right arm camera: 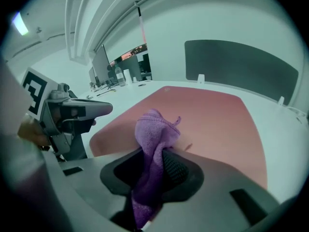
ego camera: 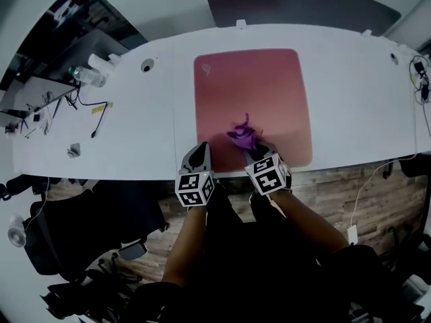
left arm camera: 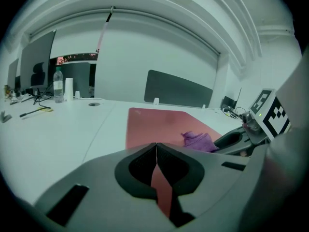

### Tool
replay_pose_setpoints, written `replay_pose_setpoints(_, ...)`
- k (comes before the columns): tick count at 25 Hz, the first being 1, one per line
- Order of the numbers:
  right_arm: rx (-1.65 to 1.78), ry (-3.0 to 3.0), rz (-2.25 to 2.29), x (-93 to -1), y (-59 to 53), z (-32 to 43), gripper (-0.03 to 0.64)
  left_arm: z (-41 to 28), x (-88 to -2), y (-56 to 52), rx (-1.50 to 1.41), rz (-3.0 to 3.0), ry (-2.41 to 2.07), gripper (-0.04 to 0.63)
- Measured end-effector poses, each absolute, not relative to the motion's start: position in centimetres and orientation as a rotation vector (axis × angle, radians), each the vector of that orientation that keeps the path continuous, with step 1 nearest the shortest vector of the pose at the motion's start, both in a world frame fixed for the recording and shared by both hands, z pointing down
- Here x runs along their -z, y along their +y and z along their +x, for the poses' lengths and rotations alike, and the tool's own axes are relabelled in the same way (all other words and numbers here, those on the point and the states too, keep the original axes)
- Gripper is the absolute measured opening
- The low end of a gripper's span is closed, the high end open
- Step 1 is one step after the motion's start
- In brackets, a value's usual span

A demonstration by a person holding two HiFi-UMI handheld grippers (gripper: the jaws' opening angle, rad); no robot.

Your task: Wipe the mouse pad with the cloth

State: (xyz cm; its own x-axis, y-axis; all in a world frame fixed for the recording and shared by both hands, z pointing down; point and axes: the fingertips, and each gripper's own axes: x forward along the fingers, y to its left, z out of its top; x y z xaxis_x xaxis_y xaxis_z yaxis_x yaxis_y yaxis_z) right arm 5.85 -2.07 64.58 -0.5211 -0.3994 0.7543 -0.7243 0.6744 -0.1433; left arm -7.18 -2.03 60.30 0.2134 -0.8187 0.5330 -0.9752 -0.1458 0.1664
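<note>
The right hand-held gripper [ego camera: 251, 149] is clamping a purple cloth [right arm camera: 153, 135] between its 2 jaws. The cloth is bunching up out of the jaw tips over the near part of the pink mouse pad [ego camera: 252, 89]. The cloth is looking crumpled and fuzzy, with 1 loose corner sticking up. The pad is lying flat on the white counter [ego camera: 353, 93]. The left hand-held gripper [left arm camera: 156, 151] is sitting at the pad's near left corner, jaws pressed together on nothing.
</note>
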Motion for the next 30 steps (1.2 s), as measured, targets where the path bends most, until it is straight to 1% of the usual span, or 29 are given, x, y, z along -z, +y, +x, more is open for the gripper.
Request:
replay_pose_setpoints(16, -0.692, -2.041, 1.223, -64.8, -2.4, 19.5, 0.118, 1.7, -59.7, -4.6, -0.484, 2.219, -1.46, 0.023)
replay_pose_setpoints(24, -0.675, -1.959, 1.335, -64.8, -2.6, 24.4, 0.124, 3.7, -59.9, -4.6, -0.507, 2.249, -1.405, 0.023)
replay_pose_setpoints(30, -0.658, -1.921, 1.362, -64.9, -2.5, 26.4, 0.124, 4.7, -59.1, -4.4, -0.507, 2.283, -1.377, 0.023)
